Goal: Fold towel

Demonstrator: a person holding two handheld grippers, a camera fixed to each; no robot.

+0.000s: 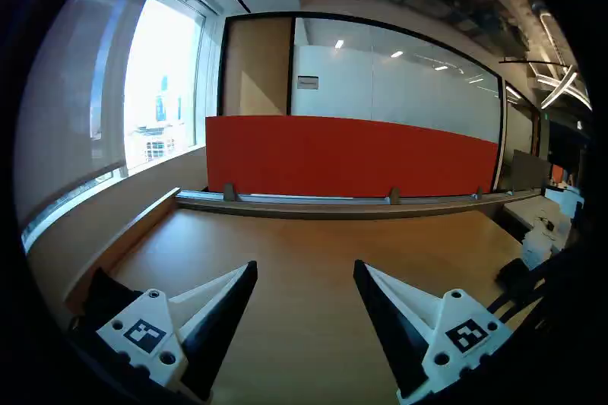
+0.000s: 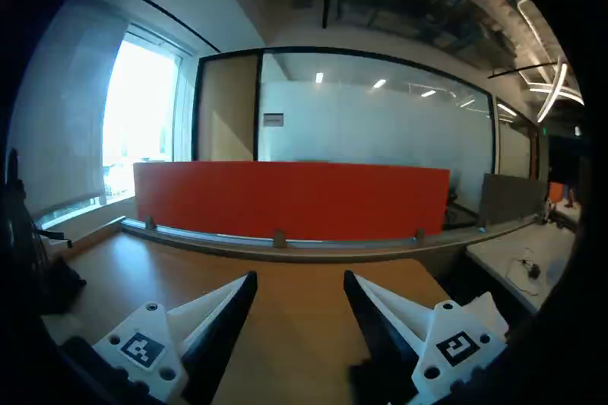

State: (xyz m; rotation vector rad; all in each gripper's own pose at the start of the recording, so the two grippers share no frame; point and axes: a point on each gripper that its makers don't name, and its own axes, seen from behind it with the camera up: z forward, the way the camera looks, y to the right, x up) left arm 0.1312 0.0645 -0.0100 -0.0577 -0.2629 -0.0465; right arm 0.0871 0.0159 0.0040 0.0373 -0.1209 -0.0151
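The wooden desk fills the lower half of the left gripper view, bare between the fingers. A long red screen stands along its far edge, across the middle of the frame, and a bright window sits upper left. The left tongs gape wide at lower centre, gripping nothing. In the right gripper view, the right tongs are likewise spread apart and hold nothing above the same desk.
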